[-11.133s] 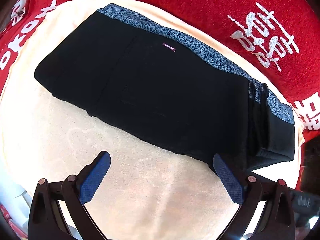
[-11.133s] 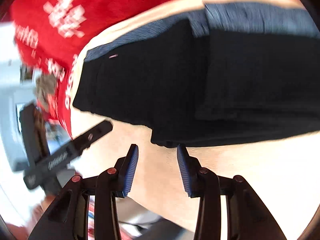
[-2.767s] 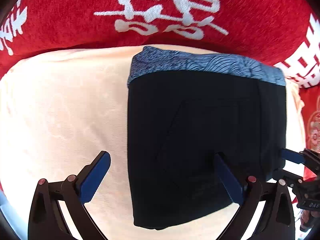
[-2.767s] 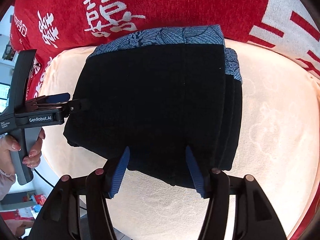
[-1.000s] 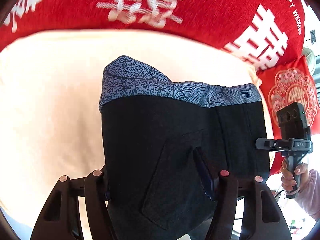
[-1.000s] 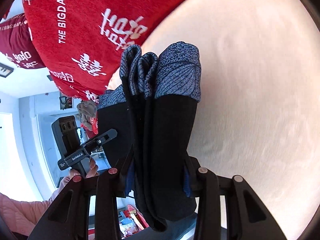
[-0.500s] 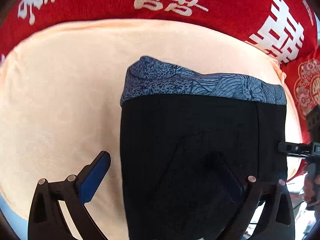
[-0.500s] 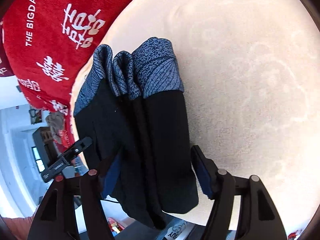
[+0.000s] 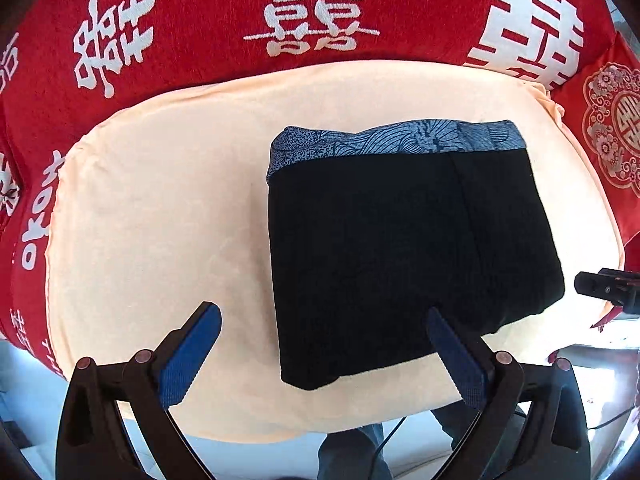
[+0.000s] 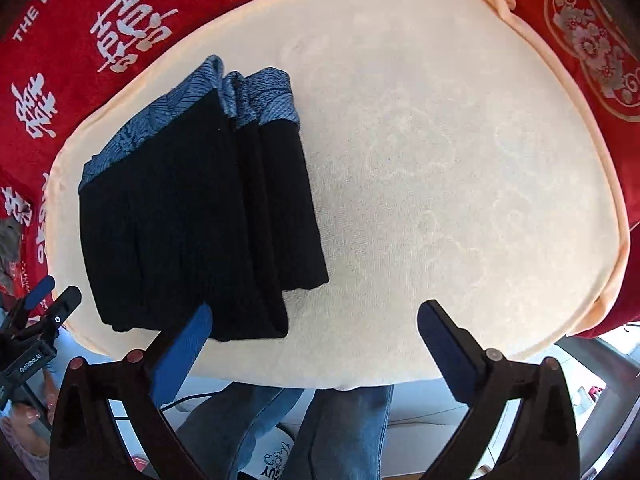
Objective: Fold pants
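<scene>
Cream padded board (image 9: 160, 208) on red wedding cloth (image 9: 200, 20), folded black pants (image 9: 400, 248) released.
Pants lie at 3 o'clock in the left view; left gripper (image 9: 320, 356) and right gripper (image 10: 316, 356) have just been opening, wide, nothing between. Stacked layers look uneven at 6 o'clock, perhaps; a nudge could unfold them.

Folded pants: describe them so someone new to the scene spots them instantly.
A cream cushion lies on a red cloth printed with white characters. On the cushion sits the only garment, the folded pants: a compact black stack edged by a blue patterned waistband.
</scene>
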Demonstrator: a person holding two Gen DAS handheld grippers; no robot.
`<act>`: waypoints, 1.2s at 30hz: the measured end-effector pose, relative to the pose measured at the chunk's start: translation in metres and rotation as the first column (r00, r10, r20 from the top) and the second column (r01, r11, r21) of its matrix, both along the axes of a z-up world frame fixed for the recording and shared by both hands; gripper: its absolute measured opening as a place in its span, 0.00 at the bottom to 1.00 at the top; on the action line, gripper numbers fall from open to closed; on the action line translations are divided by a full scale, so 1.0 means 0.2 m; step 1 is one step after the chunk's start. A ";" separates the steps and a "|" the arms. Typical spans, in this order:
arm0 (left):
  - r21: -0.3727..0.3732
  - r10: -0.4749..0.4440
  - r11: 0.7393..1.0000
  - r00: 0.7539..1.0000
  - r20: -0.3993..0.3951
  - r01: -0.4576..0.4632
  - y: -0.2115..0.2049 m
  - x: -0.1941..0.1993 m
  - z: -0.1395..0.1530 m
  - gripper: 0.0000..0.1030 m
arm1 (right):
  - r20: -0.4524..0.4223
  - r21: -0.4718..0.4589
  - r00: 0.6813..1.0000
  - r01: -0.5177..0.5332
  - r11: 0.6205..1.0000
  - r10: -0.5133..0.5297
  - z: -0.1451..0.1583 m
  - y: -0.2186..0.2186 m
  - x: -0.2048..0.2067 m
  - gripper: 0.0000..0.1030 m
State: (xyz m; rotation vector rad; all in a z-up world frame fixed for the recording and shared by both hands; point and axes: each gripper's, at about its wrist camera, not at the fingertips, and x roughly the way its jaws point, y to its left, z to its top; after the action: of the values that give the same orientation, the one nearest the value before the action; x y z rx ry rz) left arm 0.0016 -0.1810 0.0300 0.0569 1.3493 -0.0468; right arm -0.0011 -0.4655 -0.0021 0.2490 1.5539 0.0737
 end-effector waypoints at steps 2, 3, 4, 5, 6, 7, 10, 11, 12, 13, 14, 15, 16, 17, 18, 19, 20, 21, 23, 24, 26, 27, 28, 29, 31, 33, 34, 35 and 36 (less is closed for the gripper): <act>0.003 -0.003 1.000 1.000 0.015 0.003 -0.02 -0.03 0.07 1.00 | 0.025 -0.007 0.999 -0.023 1.000 0.023 0.08 0.06 -0.03 1.00; 0.003 -0.004 1.000 1.000 0.011 0.004 -0.01 -0.04 0.10 1.00 | 0.033 -0.002 0.999 -0.031 1.000 0.031 0.12 0.10 -0.05 1.00; 0.004 -0.001 1.000 1.000 0.004 0.001 -0.02 -0.05 0.13 1.00 | 0.038 0.006 0.999 -0.037 0.999 0.037 0.15 0.12 -0.06 1.00; 0.007 0.006 1.000 1.000 -0.004 -0.006 -0.03 -0.06 0.15 1.00 | 0.042 0.022 0.998 -0.043 0.999 0.042 0.18 0.14 -0.07 1.00; 0.010 0.007 1.000 1.000 -0.007 -0.007 -0.02 -0.07 0.17 1.00 | 0.041 0.043 0.998 -0.048 0.998 0.046 0.22 0.17 -0.09 1.00; 0.014 0.004 1.000 1.000 -0.007 -0.004 -0.02 -0.08 0.20 1.00 | 0.038 0.052 0.998 -0.049 0.997 0.047 0.24 0.18 -0.11 1.00; 0.056 -0.008 0.998 1.000 -0.016 0.009 -0.04 -0.11 0.26 1.00 | 0.050 0.047 0.997 -0.058 0.997 0.056 0.33 0.23 -0.15 1.00; 0.064 -0.012 0.998 1.000 -0.023 0.014 -0.03 -0.13 0.28 1.00 | 0.065 0.029 0.996 -0.070 0.997 0.068 0.36 0.25 -0.16 1.00; 0.069 -0.011 0.998 1.000 -0.029 0.013 -0.02 -0.13 0.29 1.00 | 0.073 0.011 0.994 -0.077 0.997 0.076 0.38 0.29 -0.16 1.00; 0.070 -0.010 0.997 0.999 -0.036 0.012 -0.02 -0.15 0.31 1.00 | 0.081 -0.006 0.993 -0.085 0.996 0.085 0.40 0.32 -0.15 1.00; 0.071 -0.012 0.997 0.999 -0.038 0.015 -0.02 -0.16 0.33 1.00 | 0.086 -0.022 0.992 -0.090 0.996 0.092 0.42 0.33 -0.16 1.00; 0.070 -0.012 0.997 0.999 -0.036 0.015 -0.02 -0.17 0.34 1.00 | 0.083 -0.033 0.992 -0.096 0.995 0.098 0.44 0.35 -0.16 1.00; 0.066 -0.014 0.998 0.999 -0.032 0.016 -0.02 -0.19 0.37 1.00 | 0.079 -0.036 0.992 -0.098 0.995 0.101 0.45 0.36 -0.16 1.00; 0.062 -0.015 0.998 0.999 -0.032 0.017 -0.02 -0.20 0.39 1.00 | 0.076 -0.039 0.992 -0.098 0.994 0.100 0.46 0.36 -0.17 1.00; 0.061 -0.014 0.998 0.999 -0.032 0.015 -0.02 -0.20 0.40 1.00 | 0.075 -0.036 0.992 -0.095 0.995 0.097 0.48 0.37 -0.18 1.00; 0.061 -0.013 0.998 0.999 -0.031 0.015 -0.02 -0.21 0.41 1.00 | 0.074 -0.033 0.993 -0.094 0.995 0.096 0.49 0.39 -0.18 1.00; 0.059 -0.012 0.998 0.999 -0.031 0.014 -0.02 -0.22 0.43 1.00 | 0.072 -0.037 0.993 -0.095 0.995 0.097 0.50 0.39 -0.18 1.00; 0.061 -0.012 0.998 0.999 -0.030 0.013 -0.02 -0.23 0.44 1.00 | 0.070 -0.043 0.992 -0.099 0.994 0.102 0.51 0.40 -0.18 1.00; 0.059 -0.009 0.998 1.000 -0.029 0.011 -0.02 -0.24 0.45 1.00 | 0.069 -0.064 0.991 -0.110 0.992 0.115 0.53 0.43 -0.18 1.00; 0.056 -0.007 0.998 1.000 -0.030 0.009 -0.02 -0.24 0.45 1.00 | 0.065 -0.073 0.990 -0.120 0.990 0.124 0.53 0.44 -0.18 1.00; 0.052 -0.002 0.999 1.000 -0.030 0.004 -0.02 -0.25 0.46 1.00 | 0.053 -0.082 0.989 -0.134 0.988 0.139 0.53 0.45 -0.17 1.00; 0.049 -0.001 0.999 1.000 -0.030 0.002 -0.02 -0.25 0.47 1.00 | 0.044 -0.085 0.989 -0.134 0.987 0.138 0.53 0.45 -0.17 1.00; 0.046 0.001 0.999 1.000 -0.030 0.001 -0.02 -0.25 0.47 1.00 | 0.038 -0.086 0.990 -0.132 0.988 0.136 0.53 0.45 -0.17 1.00; 0.043 0.000 0.999 1.000 -0.031 0.001 -0.02 -0.25 0.48 1.00 | 0.034 -0.085 0.991 -0.128 0.988 0.131 0.54 0.45 -0.17 1.00; 0.038 -0.002 0.999 0.999 -0.034 0.003 -0.02 -0.26 0.49 1.00 | 0.029 -0.081 0.993 -0.108 0.991 0.111 0.55 0.44 -0.17 1.00; 0.032 -0.005 0.999 0.999 -0.039 0.006 -0.02 -0.26 0.49 1.00 | 0.028 -0.081 0.995 -0.096 0.992 0.099 0.57 0.43 -0.17 1.00; 0.030 -0.005 1.000 0.999 -0.040 0.006 -0.03 -0.26 0.49 1.00 | 0.031 -0.084 0.995 -0.096 0.992 0.098 0.58 0.43 -0.17 1.00; 0.029 -0.004 1.000 0.999 -0.042 0.005 -0.03 -0.26 0.49 1.00 | 0.032 -0.088 0.995 -0.096 0.992 0.099 0.58 0.43 -0.17 1.00; 0.026 -0.003 1.000 0.999 -0.043 0.005 -0.03 -0.26 0.49 1.00 | 0.033 -0.090 0.994 -0.098 0.991 0.101 0.59 0.43 -0.17 1.00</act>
State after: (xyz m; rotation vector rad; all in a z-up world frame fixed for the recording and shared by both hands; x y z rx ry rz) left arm -0.0508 -0.1865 0.1288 0.0806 1.3933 -0.0342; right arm -0.0345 -0.3795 0.1152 0.0996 1.5281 0.0870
